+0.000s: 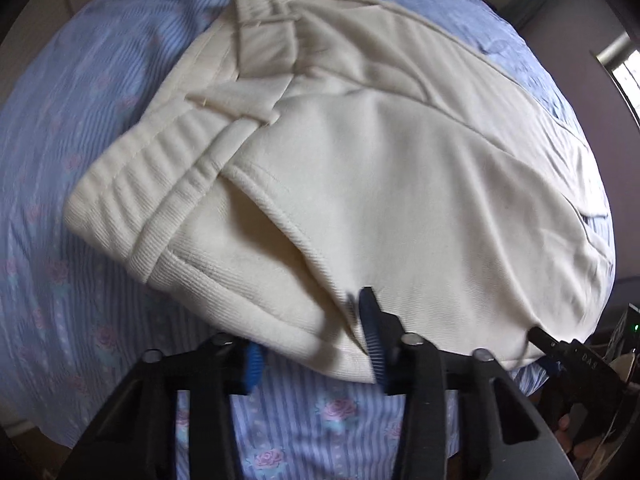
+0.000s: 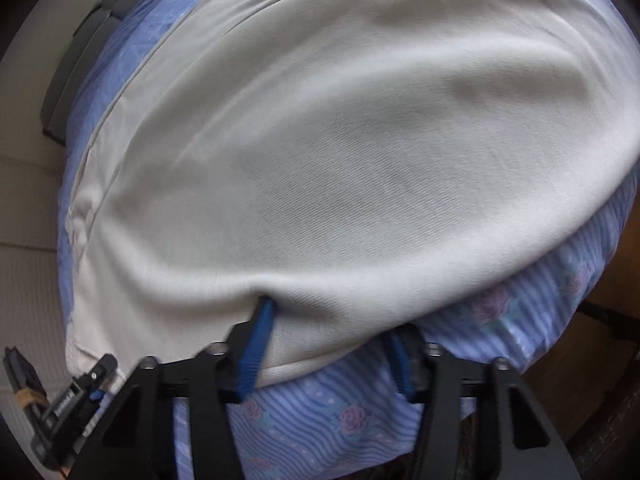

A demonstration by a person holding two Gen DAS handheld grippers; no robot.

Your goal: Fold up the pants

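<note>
The cream pants [image 1: 360, 168] lie folded on a blue striped bedsheet [image 1: 52, 208], with the ribbed waistband [image 1: 132, 184] at the left. My left gripper [image 1: 312, 328] is at their near edge. One blue pad presses into the cloth from above and the other sits against the fold's rim, so the jaws are shut on the fabric. The right wrist view shows the smooth leg cloth [image 2: 340, 152]. My right gripper [image 2: 330, 320] pinches its near edge, one pad denting the top and the other under the hem. Each gripper also shows in the other's view, the right gripper [image 1: 560, 350] and the left gripper [image 2: 80, 392].
The floral sheet [image 2: 320, 408] covers a bed that drops off close below both grippers. Pale floor [image 2: 24, 260] and grey pads [image 2: 84, 40] lie to the left in the right wrist view. A window [image 1: 624, 68] is at the far right in the left wrist view.
</note>
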